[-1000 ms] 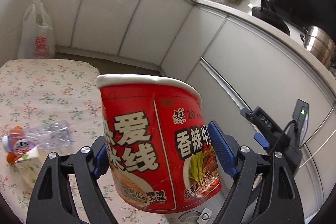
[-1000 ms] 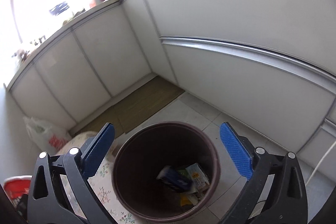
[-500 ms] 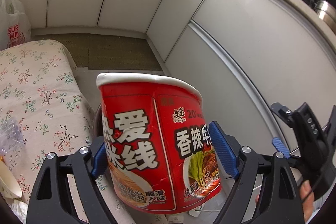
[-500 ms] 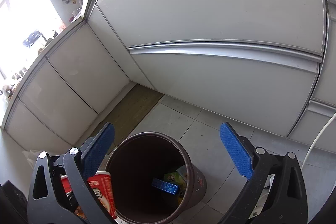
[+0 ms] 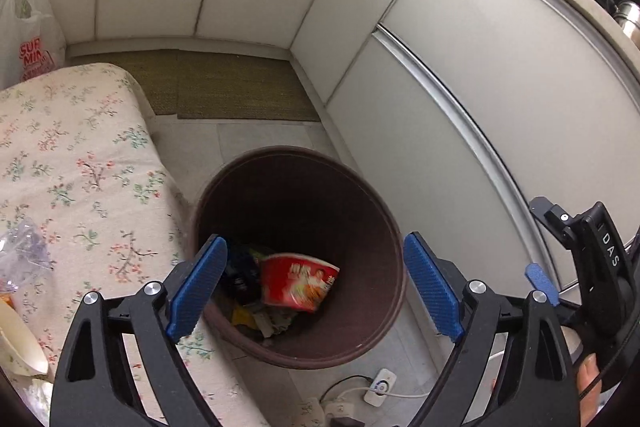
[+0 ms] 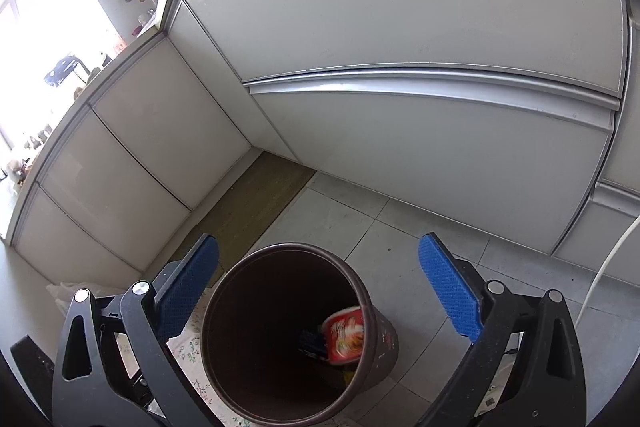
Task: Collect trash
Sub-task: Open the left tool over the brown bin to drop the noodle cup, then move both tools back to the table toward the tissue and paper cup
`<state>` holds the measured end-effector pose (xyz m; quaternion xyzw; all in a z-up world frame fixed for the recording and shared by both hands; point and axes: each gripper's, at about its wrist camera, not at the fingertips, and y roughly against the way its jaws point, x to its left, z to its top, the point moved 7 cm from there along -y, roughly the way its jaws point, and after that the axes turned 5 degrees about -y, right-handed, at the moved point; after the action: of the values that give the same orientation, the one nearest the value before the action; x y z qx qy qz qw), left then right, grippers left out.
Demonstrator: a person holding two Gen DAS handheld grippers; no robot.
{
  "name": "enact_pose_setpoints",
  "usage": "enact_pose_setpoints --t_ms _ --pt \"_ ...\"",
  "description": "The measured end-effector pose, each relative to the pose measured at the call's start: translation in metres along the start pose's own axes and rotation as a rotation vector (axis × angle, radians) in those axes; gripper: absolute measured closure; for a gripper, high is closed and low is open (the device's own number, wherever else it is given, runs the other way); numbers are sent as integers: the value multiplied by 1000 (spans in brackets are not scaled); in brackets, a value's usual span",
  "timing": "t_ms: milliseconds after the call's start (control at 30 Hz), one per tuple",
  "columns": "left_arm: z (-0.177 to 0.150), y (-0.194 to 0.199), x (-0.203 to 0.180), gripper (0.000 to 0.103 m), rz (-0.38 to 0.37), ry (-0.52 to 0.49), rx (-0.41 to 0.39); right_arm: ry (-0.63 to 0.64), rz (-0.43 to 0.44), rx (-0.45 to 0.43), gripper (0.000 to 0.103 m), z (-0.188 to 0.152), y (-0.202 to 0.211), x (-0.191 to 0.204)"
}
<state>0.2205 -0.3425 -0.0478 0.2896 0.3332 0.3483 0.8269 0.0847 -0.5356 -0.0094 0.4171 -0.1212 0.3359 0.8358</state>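
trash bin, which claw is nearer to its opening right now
Hard to separate. Both hang open above the trash bin: the left claw over the noodle cup inside, the right claw over its far rim; depth is unclear.

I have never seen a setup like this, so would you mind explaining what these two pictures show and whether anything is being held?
A person holds one handheld two-finger gripper in each hand; each carries a camera looking forward between its blue-padded fingers. In the left view, the left gripper is open and empty above a brown trash bin, where a red noodle cup lies among other rubbish. The flowered table beside it still bears a crumpled plastic bottle. In the right view, the right gripper is also open and empty over the same bin.
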Motion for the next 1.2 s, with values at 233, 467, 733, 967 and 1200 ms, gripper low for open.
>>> enact_pose_setpoints --t_ms 233,467,733,967,1200 --pt "-14 24 31 14 120 -30 -1 37 18 32 7 -9 -4 12" --pt "-36 65 84 14 210 11 -5 169 66 90 7 -40 -7 54" --pt "-66 121 163 13 317 136 -34 363 144 188 7 -99 -5 115" --pt "-103 159 240 13 409 259 -14 572 200 256 7 -159 2 166" --pt "-165 231 330 13 683 491 -65 708 262 329 7 -214 10 200"
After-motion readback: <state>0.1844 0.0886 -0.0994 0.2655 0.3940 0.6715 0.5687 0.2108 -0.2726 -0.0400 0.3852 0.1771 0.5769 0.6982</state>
